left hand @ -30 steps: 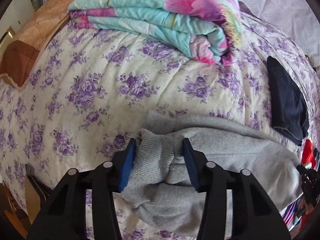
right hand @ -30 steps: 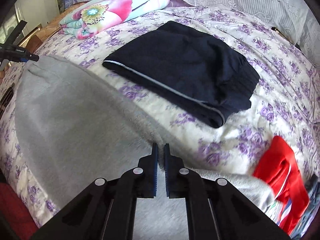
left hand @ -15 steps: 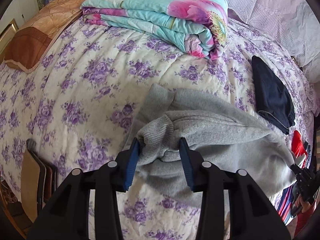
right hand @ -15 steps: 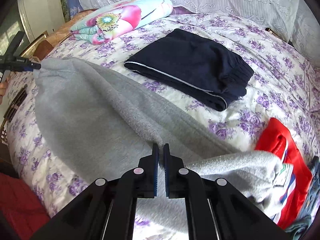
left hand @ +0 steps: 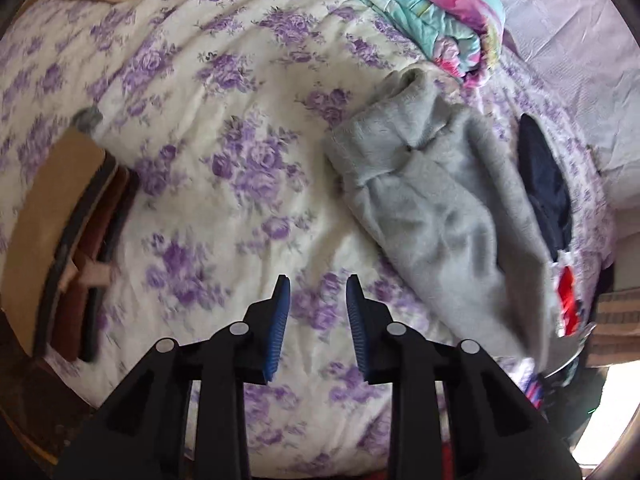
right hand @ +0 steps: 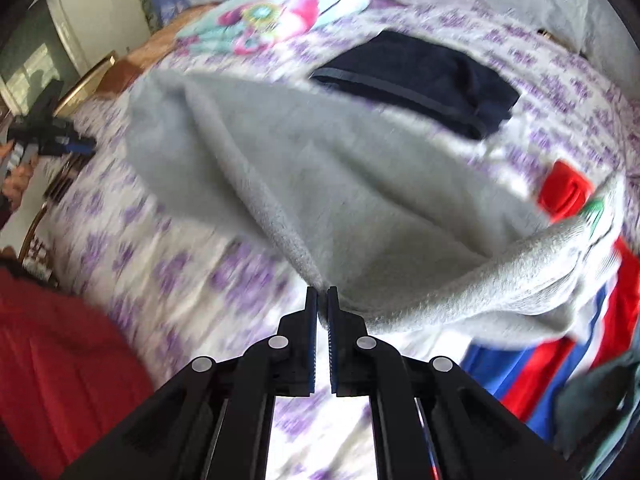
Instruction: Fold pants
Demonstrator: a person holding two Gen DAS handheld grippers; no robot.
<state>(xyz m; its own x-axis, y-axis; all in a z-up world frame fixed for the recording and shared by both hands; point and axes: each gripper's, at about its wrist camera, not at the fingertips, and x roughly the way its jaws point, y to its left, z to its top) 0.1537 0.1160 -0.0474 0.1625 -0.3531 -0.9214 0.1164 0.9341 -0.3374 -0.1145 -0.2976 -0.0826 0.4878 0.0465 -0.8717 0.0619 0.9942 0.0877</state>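
1. Released since the earlier frames: the left tool (left hand: 314, 294) no longer has the cuffed end of the grey pants (left hand: 436, 216) between its blue pads. That end now lies on the floral bedspread (left hand: 224, 128), up near the folded floral quilt (left hand: 424, 12), and the tool sits back from it over bare bedspread.
2. Left tool state: a narrow gap, nothing in it. Its jaws have just been closing, on air only.
3. Right tool (right hand: 322, 294): pinched almost flat, as in the earlier frames, with a ridge of the grey fabric running right down into its tips. It reads as gripping an edge of the pants, though blur makes the exact contact hard to see.
4. Pants now: spread across the bed in the right wrist view (right hand: 320, 168), one end laid flat far off, the near end bunched and lifted toward the right tool. Just beyond them lie the dark folded garment (right hand: 424, 76) and the red garment (right hand: 564, 186).
5. The other tool shows at the left edge of the right wrist view (right hand: 56, 142), well apart from the grey cloth.
6. Judgement: one end has been set down, so a fold stage looks finished on the left side. The right side has yet to be laid. The dropped end looks rumpled and probably needs smoothing.
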